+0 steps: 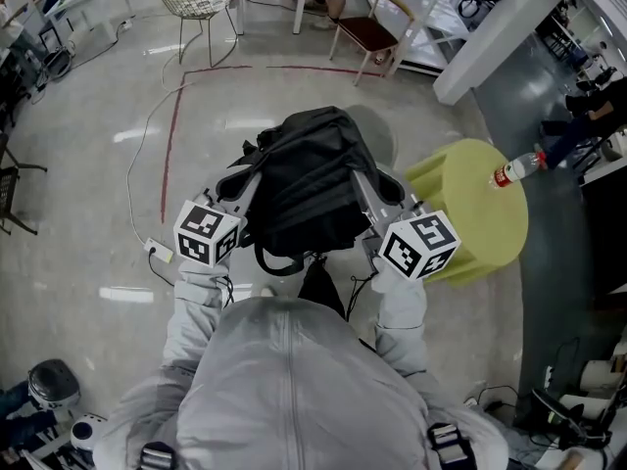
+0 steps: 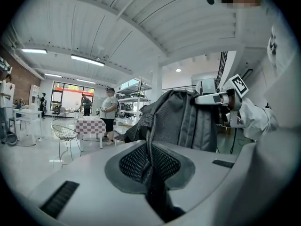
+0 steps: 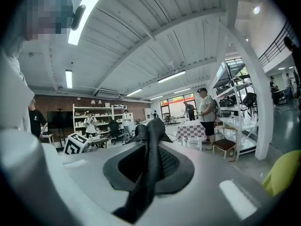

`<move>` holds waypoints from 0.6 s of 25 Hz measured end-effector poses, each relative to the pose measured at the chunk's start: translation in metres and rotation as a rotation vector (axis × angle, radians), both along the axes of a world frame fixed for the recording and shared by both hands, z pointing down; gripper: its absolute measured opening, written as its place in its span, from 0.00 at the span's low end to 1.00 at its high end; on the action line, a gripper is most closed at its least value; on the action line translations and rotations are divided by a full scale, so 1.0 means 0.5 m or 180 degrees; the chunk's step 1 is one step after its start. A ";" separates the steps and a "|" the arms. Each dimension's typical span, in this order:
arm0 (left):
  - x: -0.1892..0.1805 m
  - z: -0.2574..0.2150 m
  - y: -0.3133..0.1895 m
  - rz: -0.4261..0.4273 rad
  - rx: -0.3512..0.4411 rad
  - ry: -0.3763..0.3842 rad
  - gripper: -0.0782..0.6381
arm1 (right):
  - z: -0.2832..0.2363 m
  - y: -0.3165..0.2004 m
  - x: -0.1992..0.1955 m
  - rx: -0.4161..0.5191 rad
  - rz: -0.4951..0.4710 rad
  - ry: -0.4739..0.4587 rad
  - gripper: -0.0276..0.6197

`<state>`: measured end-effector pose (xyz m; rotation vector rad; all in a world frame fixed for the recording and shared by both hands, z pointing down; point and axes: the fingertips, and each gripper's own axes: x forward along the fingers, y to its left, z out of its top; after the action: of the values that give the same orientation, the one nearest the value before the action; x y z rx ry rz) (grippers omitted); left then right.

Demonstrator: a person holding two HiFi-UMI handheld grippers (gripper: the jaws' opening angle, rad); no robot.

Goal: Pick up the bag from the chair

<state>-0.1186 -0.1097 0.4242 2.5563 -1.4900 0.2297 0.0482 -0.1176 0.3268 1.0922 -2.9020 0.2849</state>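
A black backpack (image 1: 304,179) hangs in front of me between both grippers, off the floor. My left gripper (image 1: 245,189) is at its left side and my right gripper (image 1: 367,196) at its right. In the left gripper view the jaws (image 2: 153,182) are shut on a black mesh shoulder strap (image 2: 149,157), with the bag's body (image 2: 188,121) beyond it. In the right gripper view the jaws (image 3: 141,192) are shut on the other mesh strap (image 3: 151,154). A grey rounded seat (image 1: 384,137) shows just behind the bag.
A yellow-green round stool (image 1: 480,213) stands close on the right with a bottle (image 1: 517,167) lying on it. Farther off are a wire chair (image 1: 201,13), a red-seated wooden chair (image 1: 372,32), a white pillar (image 1: 509,27) and a cable with a power strip (image 1: 157,251).
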 end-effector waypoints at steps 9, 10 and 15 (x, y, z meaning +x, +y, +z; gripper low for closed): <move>0.004 -0.012 0.006 0.0029 0.0024 -0.0032 0.16 | -0.015 0.011 0.000 0.0059 -0.0026 0.0041 0.11; 0.007 -0.008 0.005 0.0034 0.0013 -0.0045 0.16 | -0.012 0.010 0.002 0.0049 -0.0024 0.0045 0.11; 0.014 0.002 0.000 0.0081 -0.0029 -0.0026 0.16 | -0.003 0.003 0.010 -0.0013 -0.0020 0.0026 0.11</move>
<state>-0.1115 -0.1098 0.4255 2.5715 -1.4566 0.2499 0.0531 -0.1163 0.3255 1.0806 -2.8960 0.2851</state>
